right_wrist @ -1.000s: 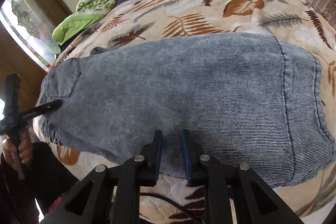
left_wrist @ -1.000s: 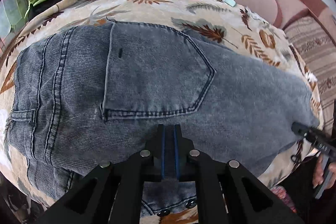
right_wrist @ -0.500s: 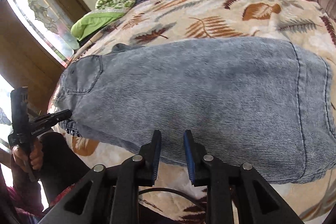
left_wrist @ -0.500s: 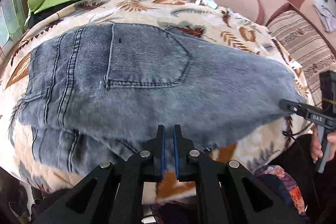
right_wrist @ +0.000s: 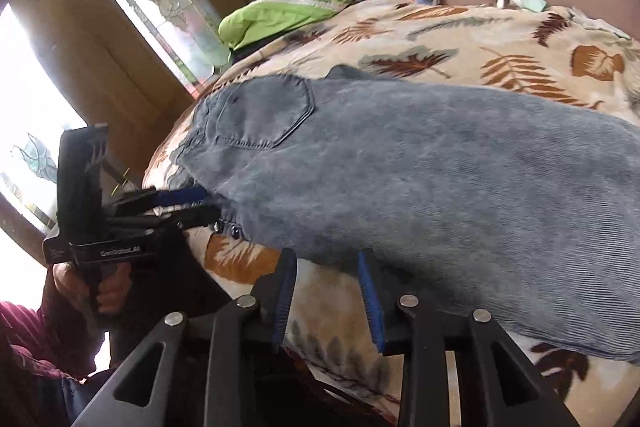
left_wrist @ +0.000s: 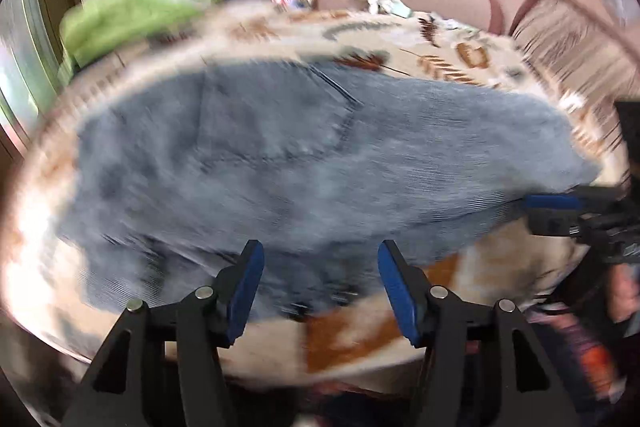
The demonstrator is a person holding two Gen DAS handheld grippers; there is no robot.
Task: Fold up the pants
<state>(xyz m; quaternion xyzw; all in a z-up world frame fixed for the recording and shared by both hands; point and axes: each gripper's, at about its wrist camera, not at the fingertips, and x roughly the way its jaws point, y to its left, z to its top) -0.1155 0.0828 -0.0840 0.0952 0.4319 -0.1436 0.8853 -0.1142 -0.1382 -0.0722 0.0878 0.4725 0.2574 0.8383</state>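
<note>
The jeans (right_wrist: 420, 195) are lying folded lengthwise on the leaf-print blanket (right_wrist: 500, 39) just ahead of both grippers, whose jaws have just been opening, the left gripper (left_wrist: 318, 267) and right gripper (right_wrist: 326, 283) gripping nothing, so the crosswise folds are probably remaining.

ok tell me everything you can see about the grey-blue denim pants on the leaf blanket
The grey-blue denim pants are faded, ribbed-looking jeans with a stitched back pocket facing up and dark metal buttons at the waist edge. They lie folded lengthwise, flat, on the cream leaf-print blanket, which is all that bears them. The left gripper and right gripper have just been opening; both stand open at the near edge with no cloth pinched. The left wrist view is too blurred for finer detail.
</note>
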